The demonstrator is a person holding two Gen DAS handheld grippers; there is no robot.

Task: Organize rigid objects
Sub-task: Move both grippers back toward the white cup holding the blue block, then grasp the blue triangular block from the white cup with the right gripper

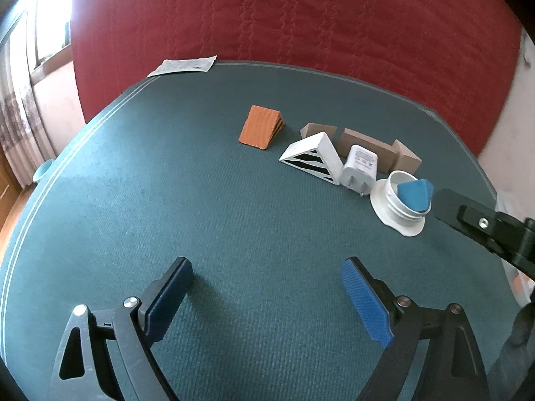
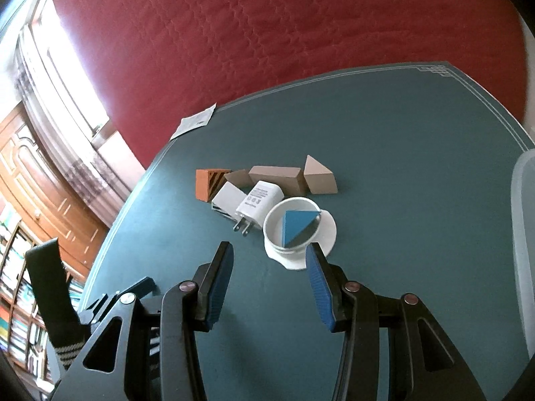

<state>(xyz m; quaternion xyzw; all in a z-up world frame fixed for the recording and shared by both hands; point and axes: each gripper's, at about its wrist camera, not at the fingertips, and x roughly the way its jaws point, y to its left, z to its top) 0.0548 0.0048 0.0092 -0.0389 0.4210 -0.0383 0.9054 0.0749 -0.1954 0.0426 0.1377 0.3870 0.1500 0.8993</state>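
On the green table mat (image 1: 200, 200) a row of objects lies ahead. An orange ribbed wedge (image 1: 260, 132) sits apart at the left. Right of it come a white triangular prism (image 1: 314, 158), a white plug charger (image 1: 359, 170) and a white cup (image 1: 398, 214) with a blue wedge (image 1: 414, 195) inside. Tan wooden blocks (image 1: 367, 148) stand behind them. My left gripper (image 1: 267, 264) is open over bare mat, well short of the row. My right gripper (image 2: 267, 249) is open and holds nothing. Its right fingertip is just in front of the white cup (image 2: 272, 230) with the blue wedge (image 2: 297, 227).
A paper slip (image 1: 184, 65) lies at the mat's far left edge. A red quilted bed (image 1: 301, 16) rises behind the table. A pale grey bin (image 2: 521, 234) stands at the right edge of the right wrist view. A wooden cabinet (image 2: 40, 183) and bookshelves are at the left.
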